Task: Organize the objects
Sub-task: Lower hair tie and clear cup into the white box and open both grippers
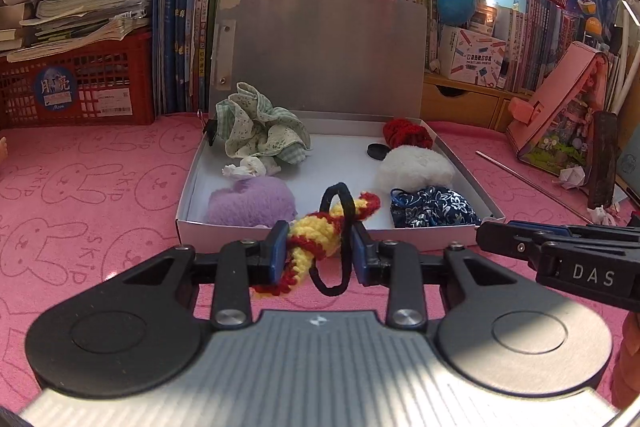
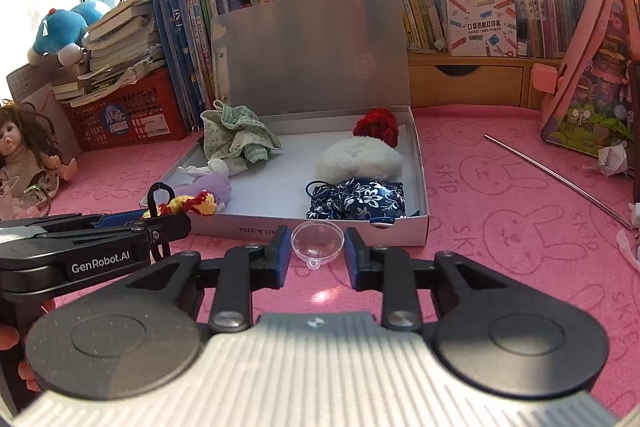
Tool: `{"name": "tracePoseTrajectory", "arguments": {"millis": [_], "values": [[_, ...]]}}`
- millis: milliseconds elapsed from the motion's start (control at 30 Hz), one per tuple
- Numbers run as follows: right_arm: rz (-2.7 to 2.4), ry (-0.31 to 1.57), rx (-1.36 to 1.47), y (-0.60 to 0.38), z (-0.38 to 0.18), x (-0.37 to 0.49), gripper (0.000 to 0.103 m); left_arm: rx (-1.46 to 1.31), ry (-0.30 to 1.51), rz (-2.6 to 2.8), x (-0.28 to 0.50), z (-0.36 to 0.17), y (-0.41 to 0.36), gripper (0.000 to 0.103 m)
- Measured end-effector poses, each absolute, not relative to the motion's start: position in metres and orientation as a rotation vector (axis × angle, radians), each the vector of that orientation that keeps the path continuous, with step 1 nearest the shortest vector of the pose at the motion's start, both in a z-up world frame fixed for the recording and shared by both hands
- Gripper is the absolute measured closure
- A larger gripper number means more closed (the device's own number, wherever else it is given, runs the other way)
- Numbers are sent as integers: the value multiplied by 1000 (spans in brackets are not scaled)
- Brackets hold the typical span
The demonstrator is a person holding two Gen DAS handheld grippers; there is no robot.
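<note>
- Surface: pink mat [image 1: 100, 163] printed with bunny outlines and "SKIP", covering a desk; sun comes in hard from windows behind.
- Back of the desk: rows of upright books [image 1: 188, 27], a red crate [image 1: 80, 87] with a loose paper stack on top, blue and white plush toys above the books, a wooden drawer unit [image 2: 464, 83] at right.
- A doll [image 2: 24, 151] sits at the far left in the right wrist view; a thin metal rod [image 2: 556, 179] lies on the mat right of the box.
- Writing: crate sticker reads "Moon"; a white carton reads "POCKET LABEL PRINTER"; box front wall shows "NO.A-2224" upside down; gripper bodies marked "GenRobot.AI" and "DAS".
- White shallow box [image 1: 192, 187] in the middle, silver lid standing open against the books — holds a green checked cloth [image 1: 260, 127], a purple plush piece [image 1: 250, 205], a white plush piece [image 1: 416, 167], a red knit item [image 1: 406, 133], a blue floral pouch [image 1: 434, 207].
- Left gripper [image 1: 318, 249] — clenched on a yellow-and-red crochet piece [image 1: 320, 231] with a black elastic loop, in the air just before the box's near wall.
- Right gripper [image 2: 317, 251] — clamped on a clear plastic half-sphere [image 2: 317, 241] with a small tab, also just before the near wall.
- The two grippers sit side by side, near each other.
</note>
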State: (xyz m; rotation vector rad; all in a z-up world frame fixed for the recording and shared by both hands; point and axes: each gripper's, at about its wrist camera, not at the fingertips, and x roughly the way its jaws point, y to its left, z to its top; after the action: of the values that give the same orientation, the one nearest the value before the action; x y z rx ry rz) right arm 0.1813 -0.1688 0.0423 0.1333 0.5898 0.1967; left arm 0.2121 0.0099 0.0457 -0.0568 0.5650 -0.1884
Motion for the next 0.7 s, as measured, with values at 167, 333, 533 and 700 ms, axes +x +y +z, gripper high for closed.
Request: {"name": "tracePoseTrajectory", "arguments": {"millis": [167, 333, 533, 700], "values": [[215, 615, 193, -168, 41, 212, 70, -60, 568, -170, 241, 45, 10, 65], [239, 647, 252, -165, 38, 244, 70, -75, 590, -161, 269, 39, 12, 65], [232, 691, 295, -161, 28, 276, 70, -61, 603, -145, 291, 28, 14, 65], [228, 707, 272, -152, 18, 289, 70, -36, 585, -154, 299, 22, 12, 65]]}}
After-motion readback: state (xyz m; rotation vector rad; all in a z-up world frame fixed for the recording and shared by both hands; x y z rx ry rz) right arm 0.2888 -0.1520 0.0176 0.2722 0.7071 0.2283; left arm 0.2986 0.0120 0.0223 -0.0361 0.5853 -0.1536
